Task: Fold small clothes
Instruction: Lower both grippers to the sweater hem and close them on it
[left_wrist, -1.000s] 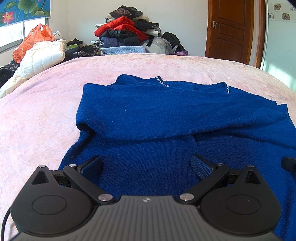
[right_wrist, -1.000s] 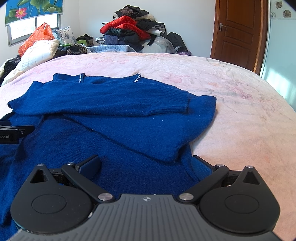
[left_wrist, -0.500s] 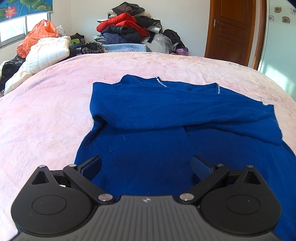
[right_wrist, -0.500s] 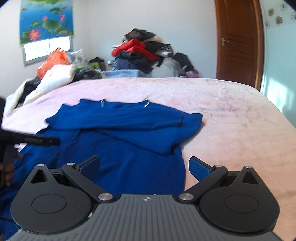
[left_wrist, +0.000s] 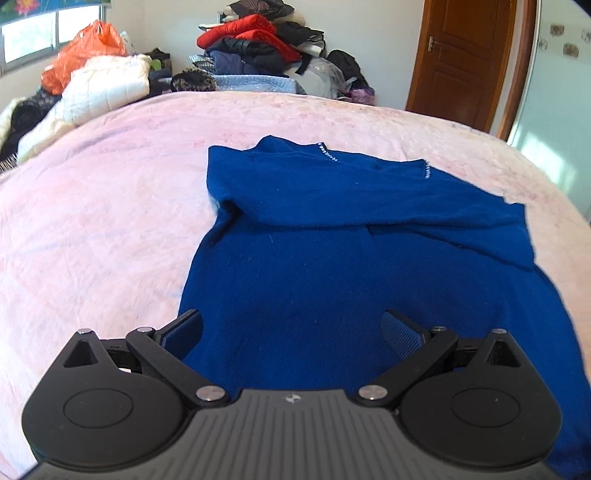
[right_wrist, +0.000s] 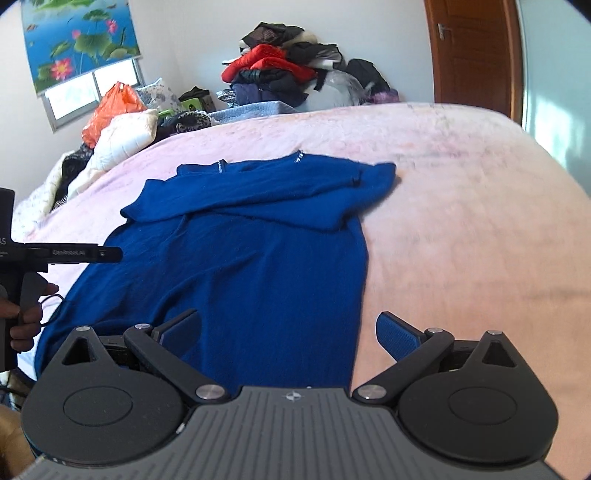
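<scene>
Blue sweater (left_wrist: 332, 266) lies mid-bed (left_wrist: 92, 221), sleeves folded across chest. Left gripper (left_wrist: 291, 332) & right gripper (right_wrist: 288, 332) hover w/ fingers spread, holding nothing. Risk: pinching one layer only, prob. dragging sleeves loose; hem near bed's front edge unseen.

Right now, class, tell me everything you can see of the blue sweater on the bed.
The blue sweater looks like soft, fuzzy knit. It lies flat on the pink bedspread, collar away from the cameras, with small sparkly trim at the neckline. Both sleeves are folded across the chest, overlapping; the body is still spread out towards the hem. Nothing grips it: the left hand-held gripper and right hand-held gripper sit open above the hem.
</scene>
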